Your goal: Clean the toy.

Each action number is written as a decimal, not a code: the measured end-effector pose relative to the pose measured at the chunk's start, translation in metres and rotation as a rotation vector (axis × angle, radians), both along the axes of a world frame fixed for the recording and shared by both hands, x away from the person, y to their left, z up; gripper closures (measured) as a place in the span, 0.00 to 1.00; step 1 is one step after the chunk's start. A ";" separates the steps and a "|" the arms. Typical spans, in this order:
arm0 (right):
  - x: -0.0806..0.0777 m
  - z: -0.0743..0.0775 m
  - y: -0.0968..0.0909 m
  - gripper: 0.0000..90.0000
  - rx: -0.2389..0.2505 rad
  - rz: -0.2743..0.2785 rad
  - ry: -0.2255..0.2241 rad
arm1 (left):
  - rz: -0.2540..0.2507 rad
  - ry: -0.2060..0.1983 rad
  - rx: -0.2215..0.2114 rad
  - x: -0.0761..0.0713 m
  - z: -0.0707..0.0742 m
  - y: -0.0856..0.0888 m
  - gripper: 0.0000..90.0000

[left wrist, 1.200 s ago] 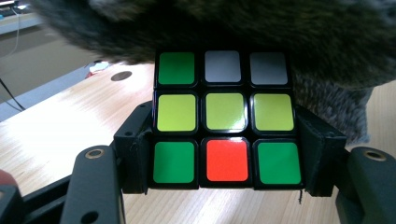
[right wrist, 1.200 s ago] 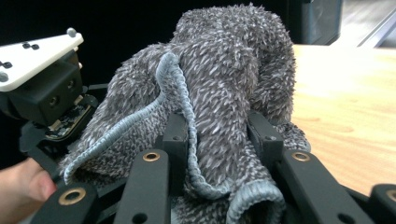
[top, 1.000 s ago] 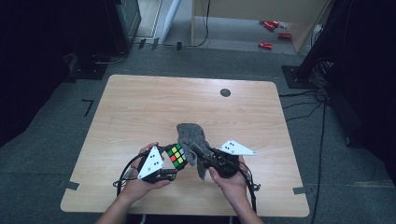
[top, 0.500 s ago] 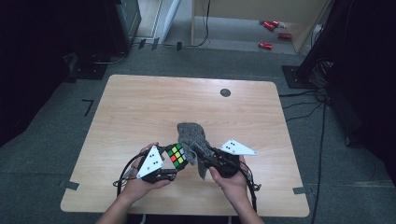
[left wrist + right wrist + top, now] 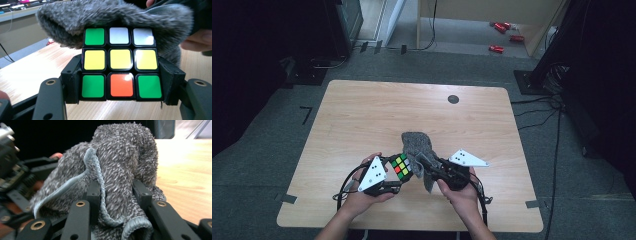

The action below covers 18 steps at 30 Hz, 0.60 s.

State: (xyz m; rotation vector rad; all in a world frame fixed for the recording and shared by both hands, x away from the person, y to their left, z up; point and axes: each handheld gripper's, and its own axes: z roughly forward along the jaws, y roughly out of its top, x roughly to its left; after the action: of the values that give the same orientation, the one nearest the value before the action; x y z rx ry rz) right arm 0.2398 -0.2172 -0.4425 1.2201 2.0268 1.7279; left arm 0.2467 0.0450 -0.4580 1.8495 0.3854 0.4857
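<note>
The right gripper point(image 5: 116, 192) clamps a grey fuzzy cloth point(image 5: 120, 157) — bunched (hemmed edge forward) — above the table point(image 5: 185, 170).

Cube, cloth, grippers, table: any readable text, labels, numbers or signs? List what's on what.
None readable.
Puzzle cube: plain colour stickers, no print.
Grey cloth: no tag or label visible.
Left gripper and right gripper: black jaws, no markings; the grey plates carry only dark dots.
Table: one dark round spot, no writing.
Red items on the floor: too small to read.

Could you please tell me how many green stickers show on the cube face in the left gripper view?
3 on the cube: one at the top-left corner, one at the bottom-left corner, one at the bottom-right corner. The grey cloth lies along the top edge but covers no square of that face.
</note>
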 end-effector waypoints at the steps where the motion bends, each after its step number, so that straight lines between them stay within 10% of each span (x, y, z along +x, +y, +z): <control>1: -0.001 0.001 0.000 0.73 0.013 0.005 0.001 | 0.000 0.003 0.006 0.001 -0.001 0.000 0.39; 6: -0.011 0.015 0.014 0.73 -0.022 0.040 -0.081 | 0.005 -0.007 0.033 -0.001 -0.002 -0.003 0.39; 13: 0.002 -0.004 0.000 0.73 -0.013 -0.018 0.010 | 0.000 -0.001 -0.007 0.000 0.002 0.002 0.39; 18: -0.011 0.014 0.013 0.73 0.000 0.046 -0.081 | -0.015 -0.001 0.023 0.000 -0.001 -0.001 0.39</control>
State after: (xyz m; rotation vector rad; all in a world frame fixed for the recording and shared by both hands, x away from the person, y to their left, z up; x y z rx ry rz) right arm 0.2285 -0.2039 -0.4281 1.0929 2.0235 1.7684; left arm 0.2467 0.0444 -0.4592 1.8734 0.3669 0.4828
